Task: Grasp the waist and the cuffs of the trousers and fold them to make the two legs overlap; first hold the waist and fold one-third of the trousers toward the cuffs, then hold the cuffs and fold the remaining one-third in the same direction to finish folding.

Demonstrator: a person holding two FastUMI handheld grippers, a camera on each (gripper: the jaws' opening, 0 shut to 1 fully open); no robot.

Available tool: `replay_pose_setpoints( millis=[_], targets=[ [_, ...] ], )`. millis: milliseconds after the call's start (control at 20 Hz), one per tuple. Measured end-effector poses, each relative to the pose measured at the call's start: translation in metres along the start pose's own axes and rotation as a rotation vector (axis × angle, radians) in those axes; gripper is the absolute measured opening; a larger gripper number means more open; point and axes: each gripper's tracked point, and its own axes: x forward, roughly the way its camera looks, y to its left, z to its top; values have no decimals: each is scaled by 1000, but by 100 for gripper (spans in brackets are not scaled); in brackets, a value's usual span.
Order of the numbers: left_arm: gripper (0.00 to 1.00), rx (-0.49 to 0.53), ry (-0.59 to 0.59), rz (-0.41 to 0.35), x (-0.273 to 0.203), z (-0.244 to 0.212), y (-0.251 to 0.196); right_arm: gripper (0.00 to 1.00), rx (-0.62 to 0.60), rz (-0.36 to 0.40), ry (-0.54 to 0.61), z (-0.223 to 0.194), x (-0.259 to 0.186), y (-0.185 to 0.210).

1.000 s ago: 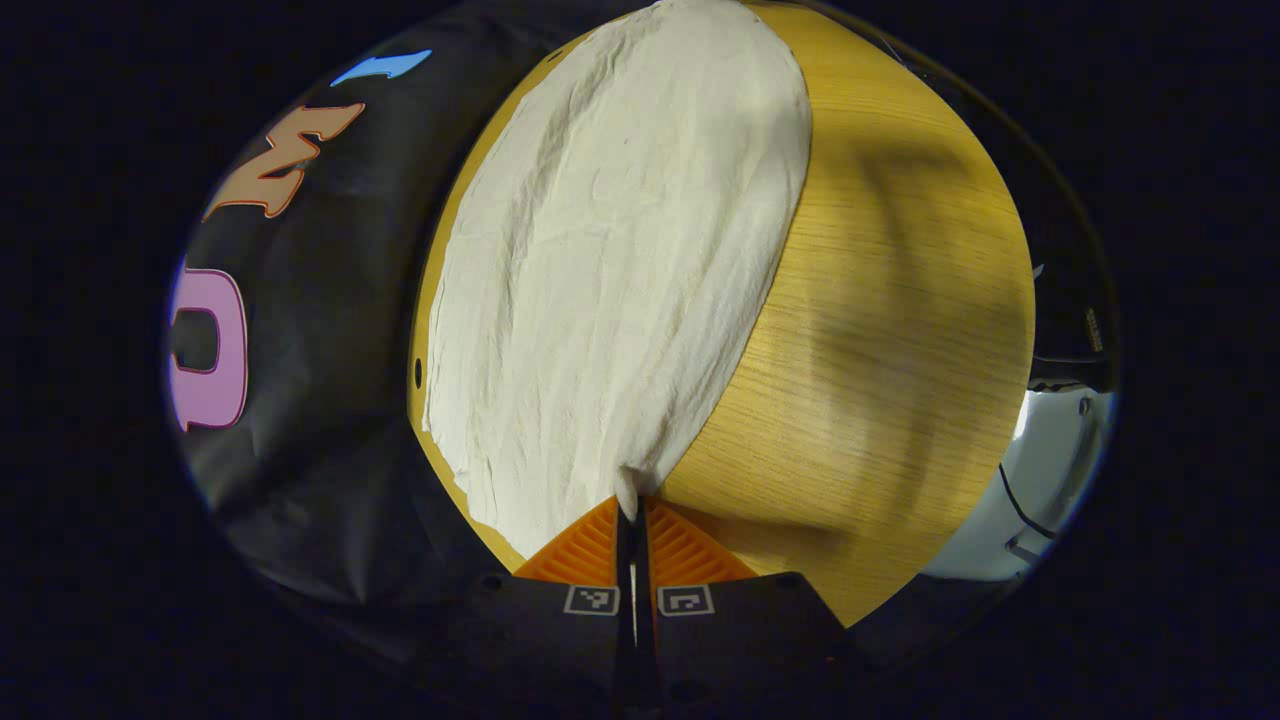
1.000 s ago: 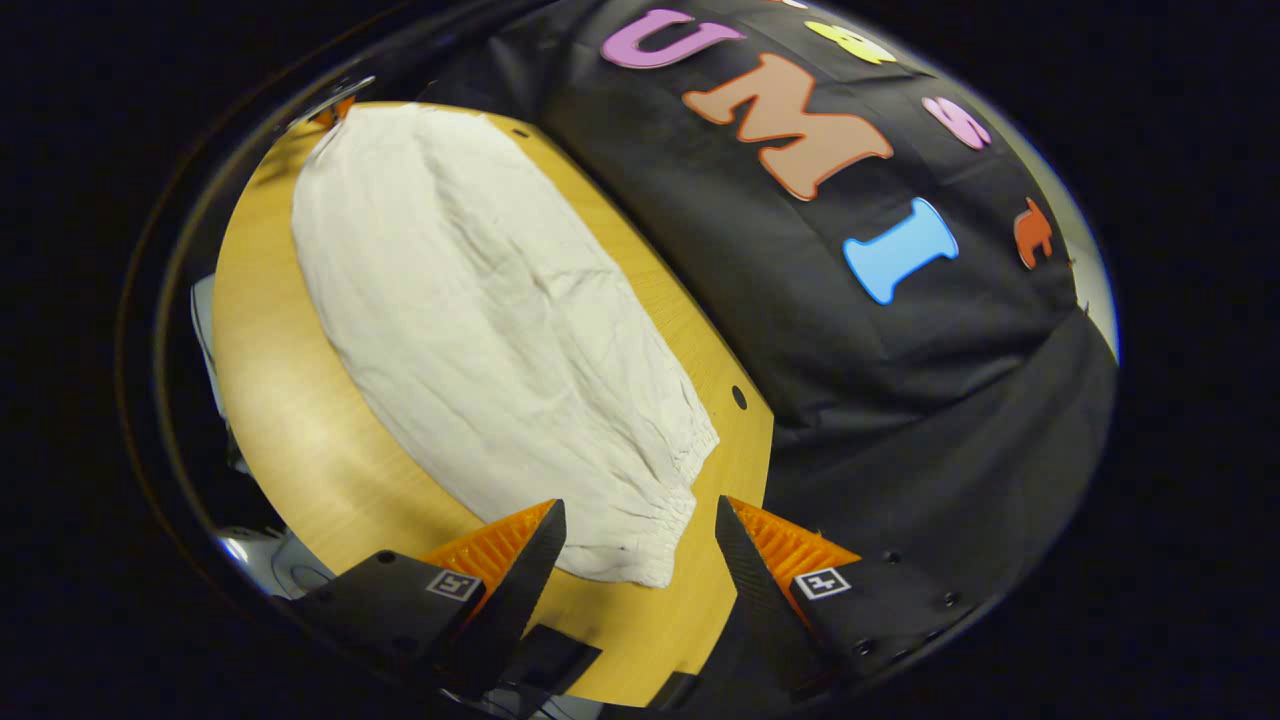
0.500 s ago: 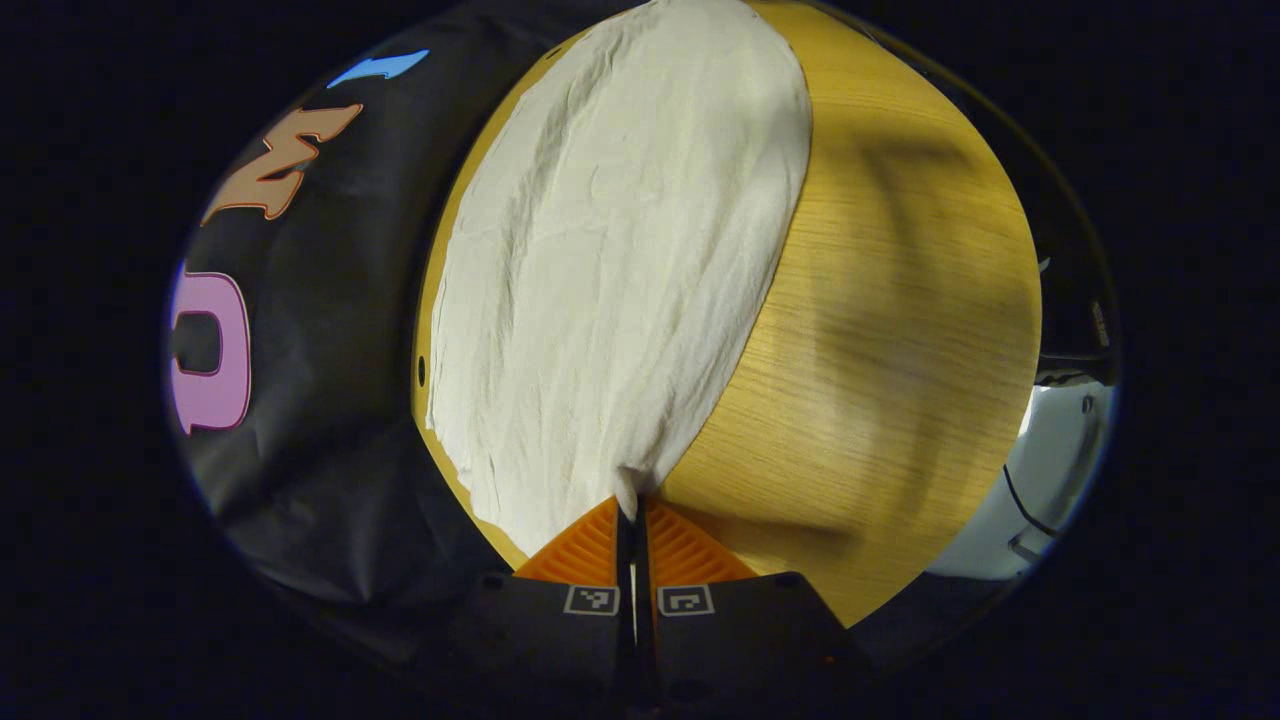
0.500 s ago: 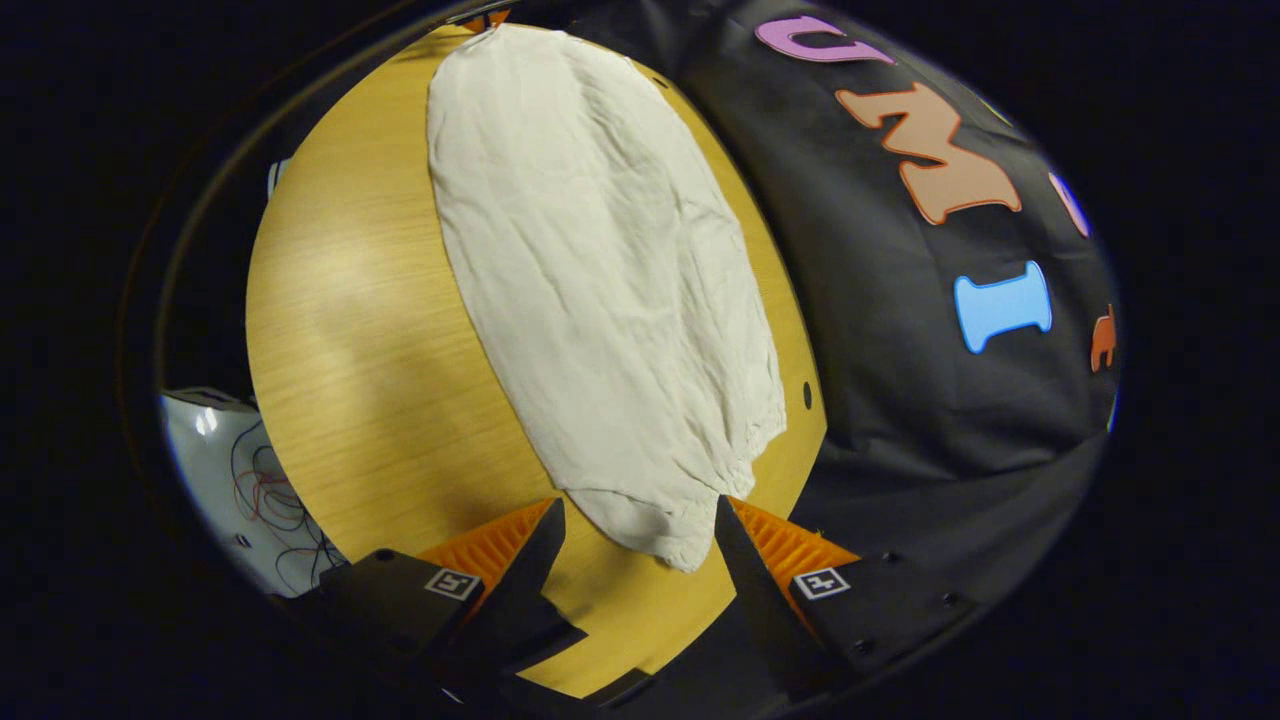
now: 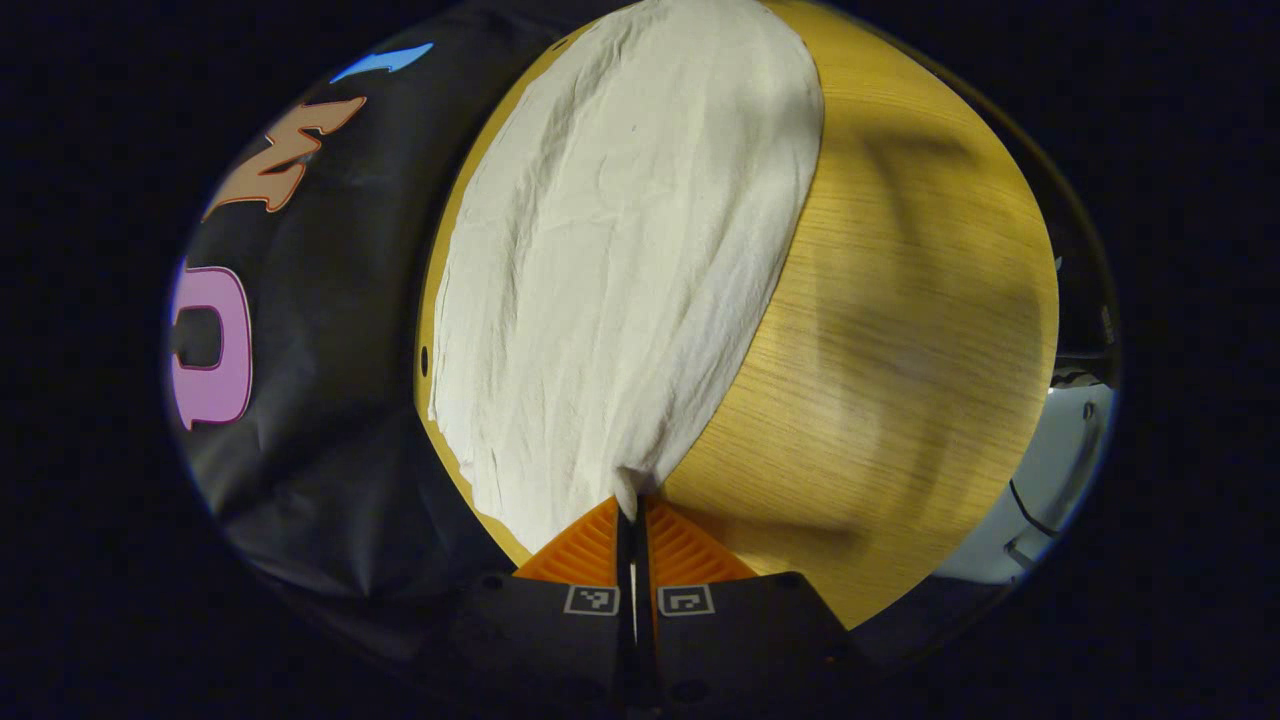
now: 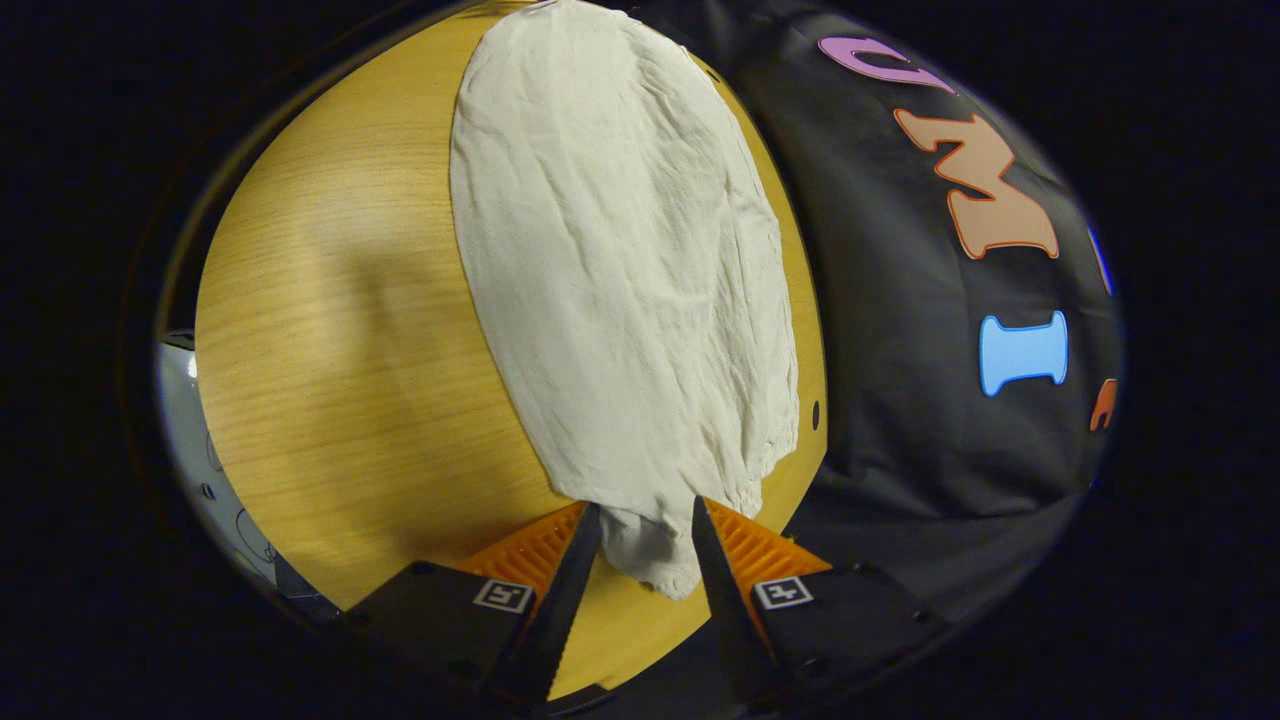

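Trousers [image 5: 620,260] lie flat on the counter [image 5: 900,330], and we see the left hand-held gripper [image 5: 631,512] pinching one corner while the right hand-held gripper [image 6: 646,520] straddles the gathered end, fingers apart.

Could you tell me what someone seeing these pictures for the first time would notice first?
The eye goes first to the pale, wrinkled trousers lying lengthwise on the wooden table, near its far edge by the black cloth wall. Next, in the left gripper view, the left tool is pinched shut on the cloth's near end. In the right gripper view, the right tool stands open, its fingers on either side of the gathered end.
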Motion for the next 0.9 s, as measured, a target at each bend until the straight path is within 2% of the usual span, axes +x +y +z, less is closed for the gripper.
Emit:
replay_pose_setpoints(
  millis=[100, 250, 300, 400, 450, 550, 800, 850, 900],
  targets=[
    [0, -12, 5, 9, 3, -1, 2, 50, -3, 18, 14, -1, 3, 7],
    [0, -46, 16, 18, 4, 0, 4, 12, -22, 14, 29, 0, 5, 11],
    [0, -56, 15, 15, 4, 0, 4, 10, -5, 5, 32, 0, 6, 9],
    [0, -101, 14, 2, 5, -1, 5, 4, 44, 34, 37, -2, 4, 8],
    [0, -142, 21, 1, 2, -2, 6, 4, 57, 30, 36, -2, 1, 3],
    [0, -189, 14, 39, -5, 2, 18, 5, 74, 5, 24, 0, -6, -10],
    [0, -225, 39, 133, -13, 10, 59, 5, 159, -86, -12, 7, -19, -54],
    [0, -242, 46, 154, -14, 13, 69, 2, 175, -105, -23, 9, -21, -64],
    [0, -262, 50, 178, -15, 18, 80, 5, 188, -125, -35, 12, -21, -74]
  ],
)
